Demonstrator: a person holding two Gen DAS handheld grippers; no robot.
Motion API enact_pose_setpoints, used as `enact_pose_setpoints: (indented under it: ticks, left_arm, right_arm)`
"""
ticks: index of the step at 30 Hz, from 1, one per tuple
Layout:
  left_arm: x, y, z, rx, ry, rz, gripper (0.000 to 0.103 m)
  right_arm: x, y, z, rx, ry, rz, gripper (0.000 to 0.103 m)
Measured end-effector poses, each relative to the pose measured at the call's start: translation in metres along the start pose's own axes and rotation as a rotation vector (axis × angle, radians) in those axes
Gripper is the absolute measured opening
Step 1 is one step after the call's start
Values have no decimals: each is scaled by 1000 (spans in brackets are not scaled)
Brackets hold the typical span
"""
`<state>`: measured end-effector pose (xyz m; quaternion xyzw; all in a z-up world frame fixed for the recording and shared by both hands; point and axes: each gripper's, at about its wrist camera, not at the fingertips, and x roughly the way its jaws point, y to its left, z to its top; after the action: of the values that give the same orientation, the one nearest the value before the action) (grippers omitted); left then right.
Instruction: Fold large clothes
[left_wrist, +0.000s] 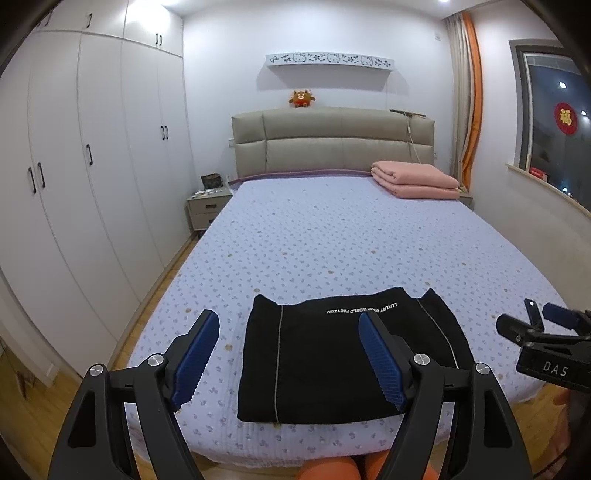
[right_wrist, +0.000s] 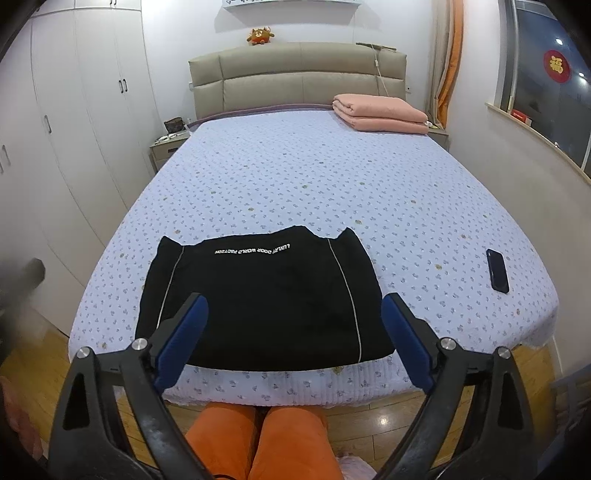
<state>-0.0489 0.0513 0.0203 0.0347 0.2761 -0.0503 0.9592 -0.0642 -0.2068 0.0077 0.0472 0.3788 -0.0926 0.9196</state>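
Note:
A black garment (left_wrist: 332, 358) with white lettering and two thin pale stripes lies folded into a flat rectangle near the foot of the bed (left_wrist: 332, 236). It also shows in the right wrist view (right_wrist: 258, 299). My left gripper (left_wrist: 290, 325) is open and empty, held above the garment's left part. My right gripper (right_wrist: 295, 306) is open and empty above the garment's near edge. The right gripper also shows at the right edge of the left wrist view (left_wrist: 543, 314).
A black phone (right_wrist: 497, 270) lies on the bed (right_wrist: 314, 177) to the right of the garment. A folded pink blanket (left_wrist: 415, 180) sits at the head on the right. White wardrobes (left_wrist: 81, 177) line the left wall. A nightstand (left_wrist: 208, 206) stands left of the headboard. Orange-clad legs (right_wrist: 258, 439) stand at the bed's foot.

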Motion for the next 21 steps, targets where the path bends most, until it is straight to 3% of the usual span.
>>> enact_pose_setpoints:
  ticks: [5,21]
  left_arm:
    - [-1,5,-1,-27,-5,-4,80]
    - [12,18,-7,-67,34,84,80]
  right_arm:
    - [2,0,-1,10,10,11,94]
    - [8,6,-8,9,46,19,94]
